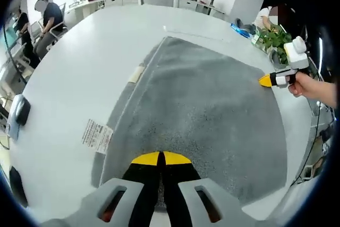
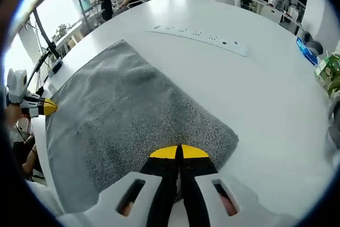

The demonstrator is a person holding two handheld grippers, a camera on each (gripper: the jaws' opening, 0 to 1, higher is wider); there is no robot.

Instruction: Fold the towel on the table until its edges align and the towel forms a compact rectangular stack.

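While both grippers, left gripper [image 1: 160, 158] and right gripper [image 2: 178, 151], pinch closed on its edges, the grey terry towel [image 1: 202, 110] looks soft, limp, light; corners offer best hold.

Potted plant [image 1: 274, 40] at the table edge, seated people [image 1: 48, 19] beyond, blue item [image 2: 307, 51].

Grey towel [image 1: 202, 104]; white table [image 1: 95, 51]; yellow-tipped hand-held gripper [image 1: 160, 158].
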